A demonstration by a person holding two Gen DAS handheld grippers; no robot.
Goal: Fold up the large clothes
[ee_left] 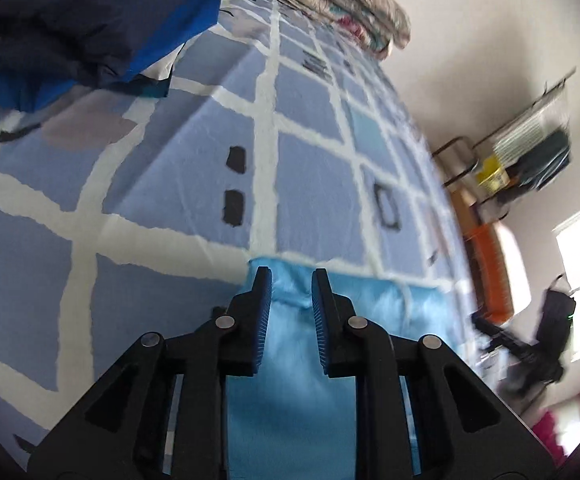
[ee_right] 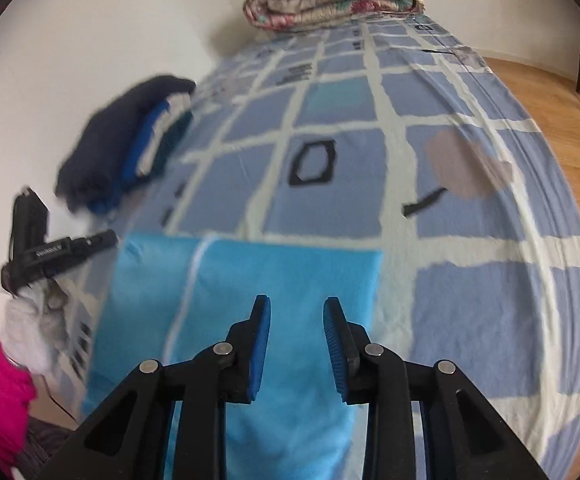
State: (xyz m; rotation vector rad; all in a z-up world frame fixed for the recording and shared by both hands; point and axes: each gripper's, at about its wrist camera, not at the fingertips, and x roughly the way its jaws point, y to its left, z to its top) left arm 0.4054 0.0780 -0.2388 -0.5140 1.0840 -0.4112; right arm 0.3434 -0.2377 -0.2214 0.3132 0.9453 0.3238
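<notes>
Jaws of my left gripper (ee_left: 290, 276) and right gripper (ee_right: 296, 306) stand narrowly parted over the light blue garment (ee_right: 246, 276), gripping nothing I can see; it lies partly folded at the bed's (ee_right: 470, 300) near edge, lower centre, further folds probably remaining, beside a finished stack (ee_right: 130, 140) at upper left.

Both the left gripper (ee_left: 290, 272) and the right gripper (ee_right: 297, 302) are built from black plastic linkage arms pierced by triangular cut-outs and joined by round silver pivot pins (ee_left: 225, 322). Each finger is lined on its inner face with a blue ribbed pad (ee_right: 335, 354). Seen from the right wrist, the other gripper's black body bears small white lettering, too blurred to be read.
</notes>
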